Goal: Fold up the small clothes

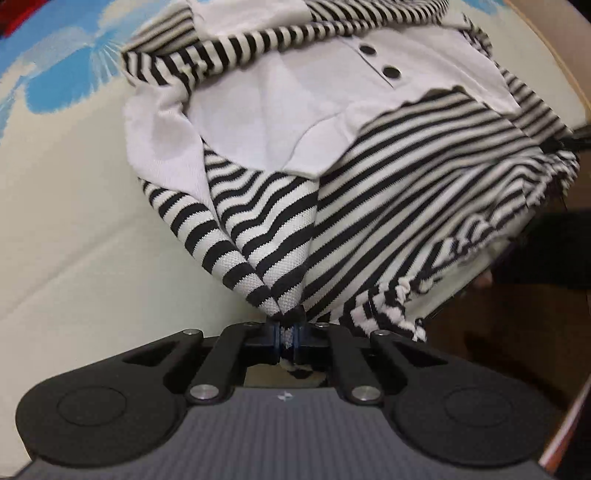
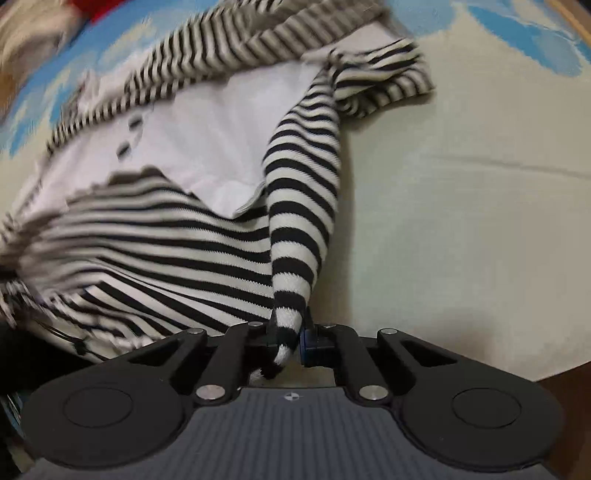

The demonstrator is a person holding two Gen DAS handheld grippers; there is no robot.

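Observation:
A small black-and-white striped top (image 1: 406, 192) with a white collar panel and two dark buttons (image 1: 380, 61) lies spread on a pale sheet. My left gripper (image 1: 286, 332) is shut on a bunched corner of the striped fabric, which rises from the pads in tight folds. In the right wrist view the same striped top (image 2: 147, 240) is seen, partly blurred. My right gripper (image 2: 291, 332) is shut on the end of a striped sleeve (image 2: 299, 206), which runs up and away from the pads.
The sheet (image 1: 74, 221) is cream with blue flower prints (image 1: 66, 70) toward the far side. A wooden edge (image 1: 561, 55) borders it at the upper right. A dark sleeve of a person (image 1: 554, 251) shows at the right. Something red (image 2: 99, 7) lies at the far top.

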